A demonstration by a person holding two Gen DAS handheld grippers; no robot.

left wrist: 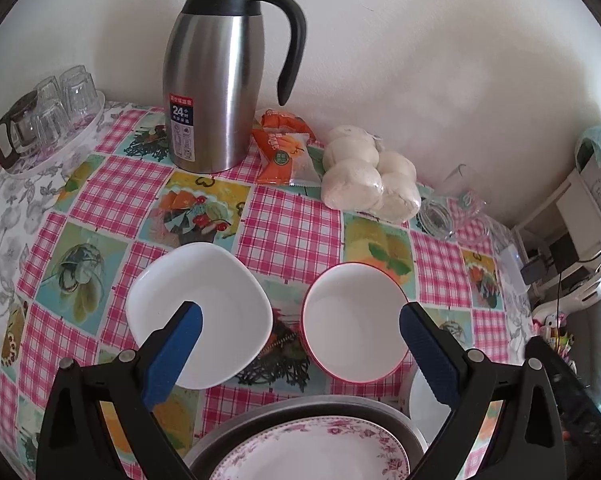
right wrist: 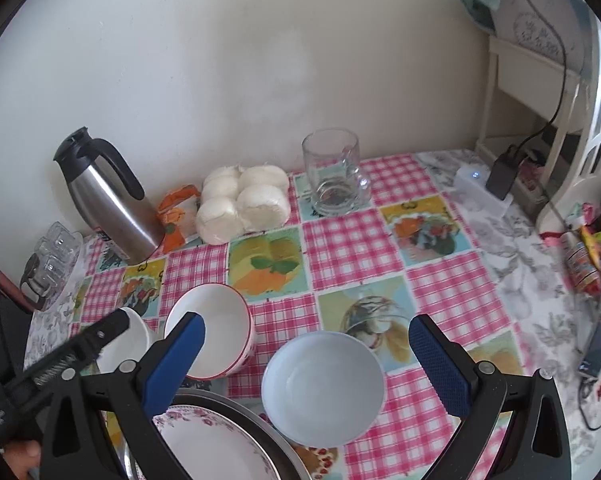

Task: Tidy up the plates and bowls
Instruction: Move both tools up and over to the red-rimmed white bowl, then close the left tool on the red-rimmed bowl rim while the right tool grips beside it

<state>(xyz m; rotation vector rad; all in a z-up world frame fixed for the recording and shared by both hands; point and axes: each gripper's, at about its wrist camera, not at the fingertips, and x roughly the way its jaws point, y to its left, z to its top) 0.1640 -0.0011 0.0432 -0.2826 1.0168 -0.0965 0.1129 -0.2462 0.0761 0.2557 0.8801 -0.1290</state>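
Both grippers are hovering wide apart and empty over the dishes on the worktop.

The left gripper (left wrist: 300,344) is hanging with its blue pads spread, one over the white square bowl (left wrist: 198,312), the other beside the red-rimmed bowl (left wrist: 354,320); the two bowls are sitting near each other, not touching. The right gripper (right wrist: 306,358) is likewise standing spread above the pale blue bowl (right wrist: 322,388), gripping nothing. A floral plate (left wrist: 312,452) is resting inside a metal tray (left wrist: 260,416) at the near edge. Further back on the checked worktop (right wrist: 352,240) a steel thermos jug (left wrist: 216,76), bagged buns (left wrist: 368,174) and a glass mug (right wrist: 334,172) are standing by the wall.
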